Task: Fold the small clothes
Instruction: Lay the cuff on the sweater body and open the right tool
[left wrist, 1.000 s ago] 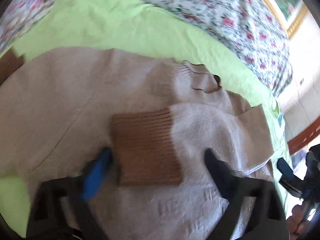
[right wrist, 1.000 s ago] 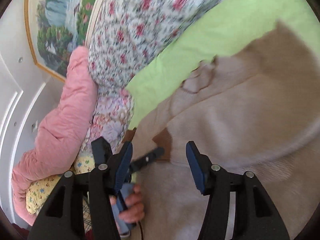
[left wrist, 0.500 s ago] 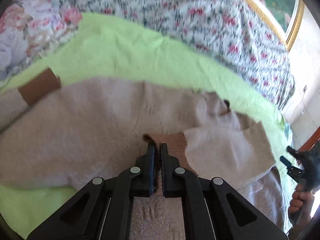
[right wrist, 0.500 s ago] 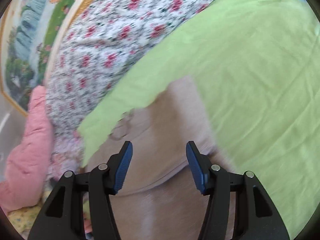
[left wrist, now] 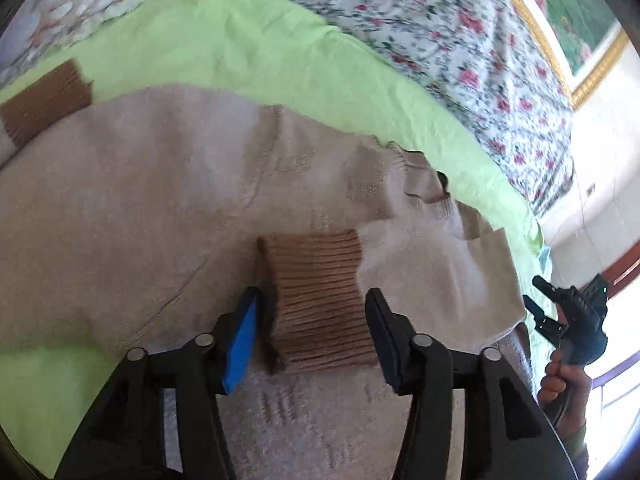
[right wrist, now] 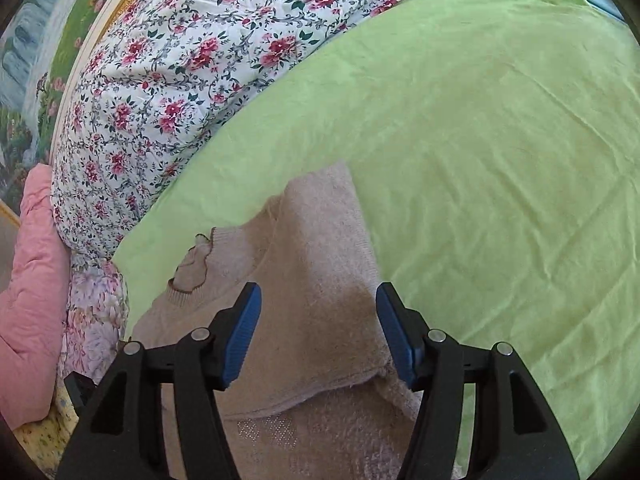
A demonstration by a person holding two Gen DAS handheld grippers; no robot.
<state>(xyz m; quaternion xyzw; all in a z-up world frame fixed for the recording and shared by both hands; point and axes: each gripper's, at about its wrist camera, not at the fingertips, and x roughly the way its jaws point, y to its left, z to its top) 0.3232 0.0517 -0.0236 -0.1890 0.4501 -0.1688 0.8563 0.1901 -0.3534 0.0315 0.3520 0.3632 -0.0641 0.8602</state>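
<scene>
The left gripper [left wrist: 314, 328], jaws just reopened, straddled the sweater's [left wrist: 160, 184] brown cuff [left wrist: 320, 300], pads clear; the right gripper [right wrist: 318, 330] hung open over its shoulder.

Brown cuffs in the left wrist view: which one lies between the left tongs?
The cuff folded onto the sweater's chest, between the open left tongs. The other cuff lies far off at the upper left, by the green sheet.
</scene>
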